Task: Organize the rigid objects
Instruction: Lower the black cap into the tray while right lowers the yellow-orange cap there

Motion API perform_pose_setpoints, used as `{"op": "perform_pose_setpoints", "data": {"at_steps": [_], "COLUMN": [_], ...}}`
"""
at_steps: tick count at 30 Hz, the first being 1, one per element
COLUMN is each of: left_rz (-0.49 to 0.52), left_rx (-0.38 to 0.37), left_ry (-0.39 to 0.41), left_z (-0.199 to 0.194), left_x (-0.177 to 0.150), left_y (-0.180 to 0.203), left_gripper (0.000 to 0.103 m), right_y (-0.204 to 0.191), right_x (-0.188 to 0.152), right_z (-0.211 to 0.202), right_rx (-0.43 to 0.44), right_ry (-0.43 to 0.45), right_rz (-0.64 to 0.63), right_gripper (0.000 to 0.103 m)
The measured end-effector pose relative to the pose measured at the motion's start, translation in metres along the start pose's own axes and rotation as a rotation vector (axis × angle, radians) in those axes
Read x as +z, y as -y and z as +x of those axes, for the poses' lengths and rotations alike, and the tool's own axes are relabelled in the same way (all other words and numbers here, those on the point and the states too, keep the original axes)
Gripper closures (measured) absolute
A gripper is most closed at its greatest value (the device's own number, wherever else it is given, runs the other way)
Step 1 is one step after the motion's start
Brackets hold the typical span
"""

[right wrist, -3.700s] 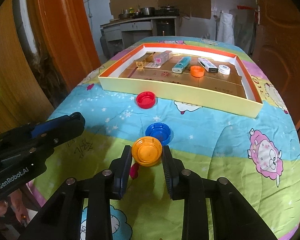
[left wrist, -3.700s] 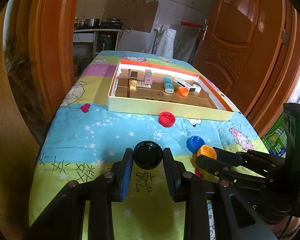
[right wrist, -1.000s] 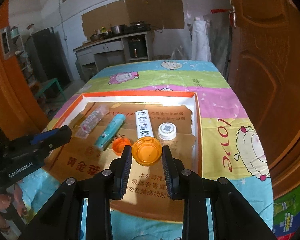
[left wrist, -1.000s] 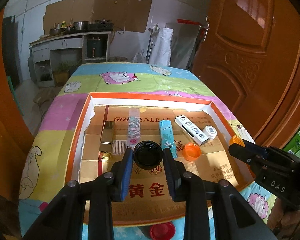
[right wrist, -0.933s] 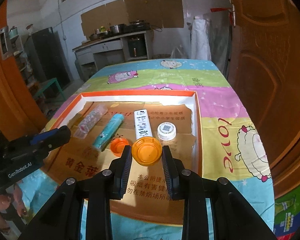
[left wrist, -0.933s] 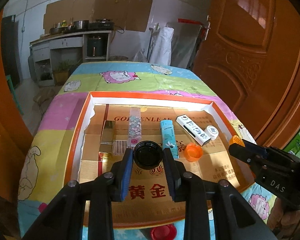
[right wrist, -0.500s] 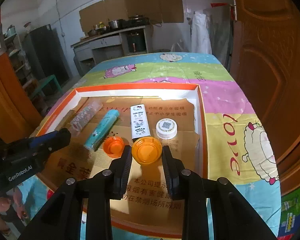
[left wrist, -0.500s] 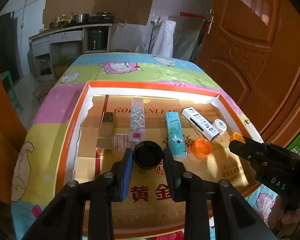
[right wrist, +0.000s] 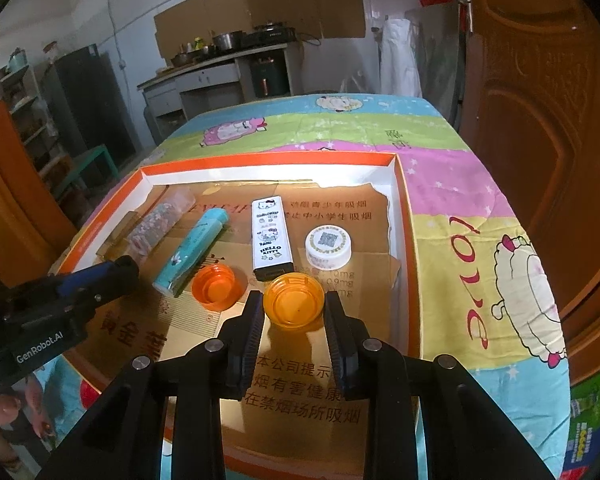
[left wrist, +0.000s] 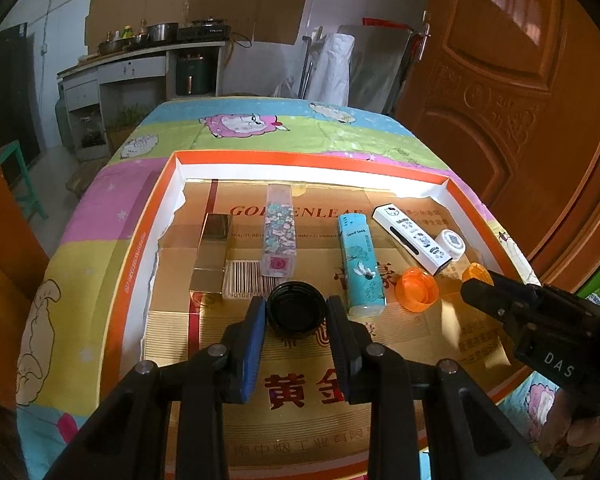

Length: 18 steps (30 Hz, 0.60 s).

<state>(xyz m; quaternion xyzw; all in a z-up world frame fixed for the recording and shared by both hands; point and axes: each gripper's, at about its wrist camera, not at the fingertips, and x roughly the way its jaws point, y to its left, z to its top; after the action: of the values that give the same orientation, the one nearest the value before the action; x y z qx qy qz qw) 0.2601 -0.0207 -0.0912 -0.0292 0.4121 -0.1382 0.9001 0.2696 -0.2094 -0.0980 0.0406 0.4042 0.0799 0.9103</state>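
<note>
The left claw (left wrist: 296, 316) clamps a round black ribbed cap (left wrist: 296, 314); the right claw (right wrist: 294, 310) clamps a translucent orange cap (right wrist: 294, 305).

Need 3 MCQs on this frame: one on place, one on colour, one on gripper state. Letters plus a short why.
1. Where does the loose orange plastic bottle cap lie?
A. outside the box on the cloth
B. inside the orange-rimmed cardboard box, between the teal lighter and the white Hello Kitty lighter
C. on top of the white round lid

2. What colour is the round cap between the left gripper fingers?
A. black
B. red
C. white

3. What is the state of the right gripper?
A. open and empty
B. out of view
C. shut on a yellow-orange plastic cap

Answers: 1 B, the right wrist view shows it on the box floor near both lighters' near ends. 2 A, the left wrist view shows a black cap. 3 C, both pads press on the cap's sides.
</note>
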Motion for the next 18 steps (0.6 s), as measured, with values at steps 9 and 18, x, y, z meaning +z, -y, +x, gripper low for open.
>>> {"op": "perform_pose_setpoints", "data": {"at_steps": [9,18], "left_rz": [0.000,-0.003], "left_rx": [0.002,0.004], "left_ry": [-0.007,-0.006], "left_z": [0.0045,0.0066], "left_x": [-0.0010,-0.0022], "left_y": [-0.0016,-0.0022], "left_gripper": [0.072,0.072], "right_y": [0.0000,-0.0008], "right_x": [-0.0005,-0.0015], "right_z": [0.0038,0.0057], "right_rx": [-0.007,-0.021], "right_ry": [-0.006,-0.006], "right_rz": [-0.004,-0.015], "right_gripper": [0.072,0.072]}}
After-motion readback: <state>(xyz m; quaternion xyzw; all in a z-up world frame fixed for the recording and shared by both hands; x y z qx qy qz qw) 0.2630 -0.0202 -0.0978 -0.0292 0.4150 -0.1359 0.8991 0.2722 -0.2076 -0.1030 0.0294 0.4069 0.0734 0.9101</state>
